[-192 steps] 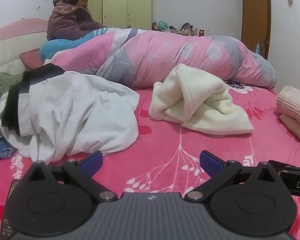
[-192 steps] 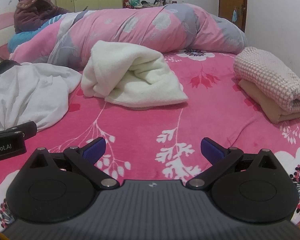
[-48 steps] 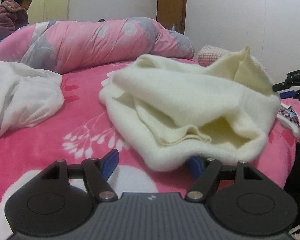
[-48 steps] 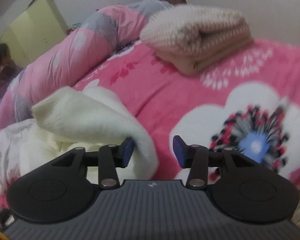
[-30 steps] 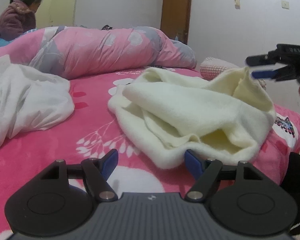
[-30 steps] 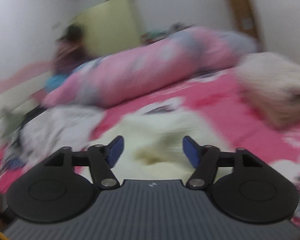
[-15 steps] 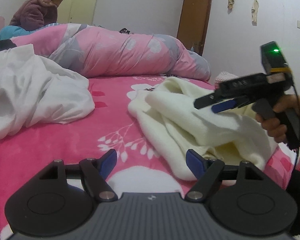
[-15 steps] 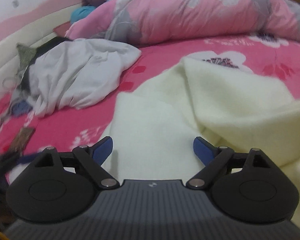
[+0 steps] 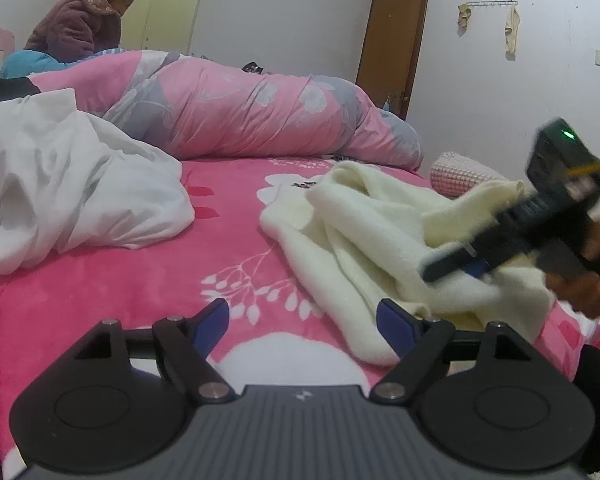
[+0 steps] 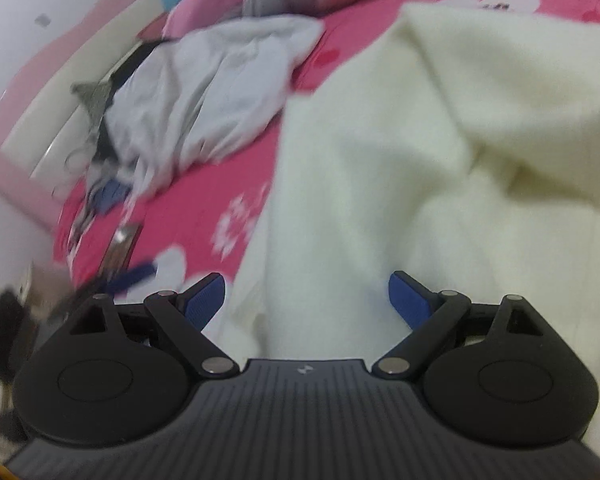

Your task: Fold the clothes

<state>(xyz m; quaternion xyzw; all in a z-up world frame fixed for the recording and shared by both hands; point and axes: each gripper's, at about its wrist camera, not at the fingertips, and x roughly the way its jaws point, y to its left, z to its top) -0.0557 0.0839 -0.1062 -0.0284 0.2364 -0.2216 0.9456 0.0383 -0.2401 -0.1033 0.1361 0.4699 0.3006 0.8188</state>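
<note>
My left gripper (image 9: 302, 322) is opening, gripping nothing; my right gripper (image 10: 306, 294) is hovering wide over the cream garment (image 10: 440, 140). I'm seeking one clean edge.

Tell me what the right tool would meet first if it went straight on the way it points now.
Most likely the cream garment: the right tool points down at it, jaws wide apart with the cloth filling the view between and ahead of them. The remaining gap is unclear.

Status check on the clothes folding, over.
Left gripper opening, nothing between its jaws; right gripper open over the cream garment, not gripping. Garment crumpled, unfolded. White garment lies apart, not in the way.
</note>
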